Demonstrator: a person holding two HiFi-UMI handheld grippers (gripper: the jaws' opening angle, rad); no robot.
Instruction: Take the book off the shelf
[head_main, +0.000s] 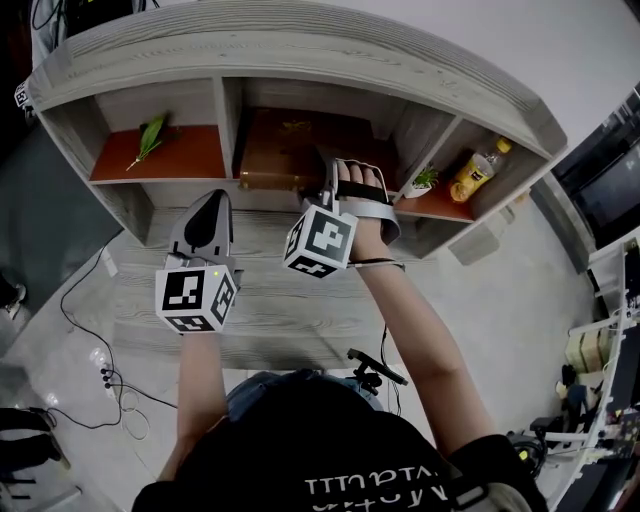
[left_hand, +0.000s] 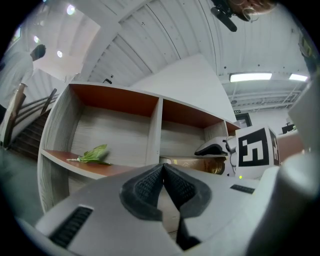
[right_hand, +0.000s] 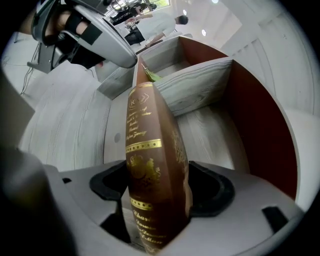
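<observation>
Grey left gripper (head_main: 208, 200) and right gripper (right_hand: 160, 187) bear black-and-white marker cubes (head_main: 195, 298); the shirt (head_main: 330, 450) is black with white lettering.

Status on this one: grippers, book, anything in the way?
Right gripper shut on the book. Book flat in middle compartment of the shelf. Left gripper shut, empty, outside the shelf. Nothing blocks it.

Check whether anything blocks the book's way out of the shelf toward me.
Nothing visible does. The right gripper is shut on the book in the middle compartment of the shelf, and the grey wooden surface in front shows nothing standing there. The left gripper, shut and empty, hangs off to the left of that path.
</observation>
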